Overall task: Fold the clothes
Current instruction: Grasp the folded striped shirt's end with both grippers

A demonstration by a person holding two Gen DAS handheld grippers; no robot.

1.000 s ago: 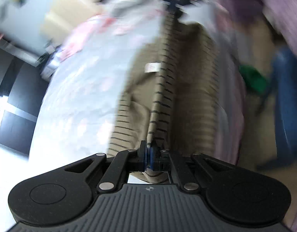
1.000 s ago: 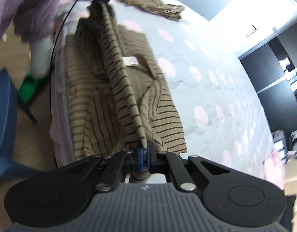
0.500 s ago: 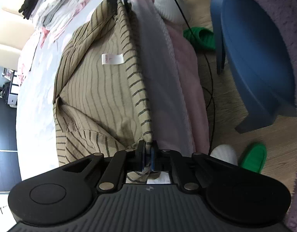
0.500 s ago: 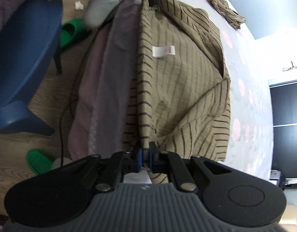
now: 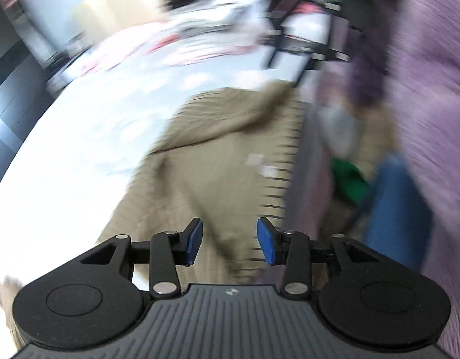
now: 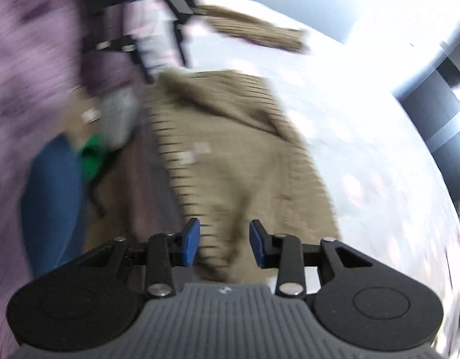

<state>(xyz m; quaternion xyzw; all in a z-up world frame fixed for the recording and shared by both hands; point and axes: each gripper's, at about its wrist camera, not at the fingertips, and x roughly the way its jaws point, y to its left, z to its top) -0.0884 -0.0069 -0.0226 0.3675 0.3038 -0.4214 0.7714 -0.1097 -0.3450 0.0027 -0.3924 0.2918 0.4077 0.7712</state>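
A tan shirt with dark stripes [image 5: 227,161] lies folded on the white bed with pink dots [image 5: 104,125], along the bed's edge; it also shows in the right wrist view [image 6: 236,155]. A small white label [image 6: 201,148] shows on it. My left gripper [image 5: 230,243] is open and empty just above the shirt's near end. My right gripper [image 6: 224,243] is open and empty above the shirt's other end. Both views are blurred by motion.
A second tan striped garment [image 6: 254,30] lies farther back on the bed. Beside the bed stand a blue stool [image 5: 397,206] and green slippers [image 5: 348,179] on a wooden floor. The person's purple sleeve [image 5: 424,89] fills one side.
Both grippers were shut on the shirt's edge, carried it over to the bed's edge, then opened and let it go. Both are now lifting away.
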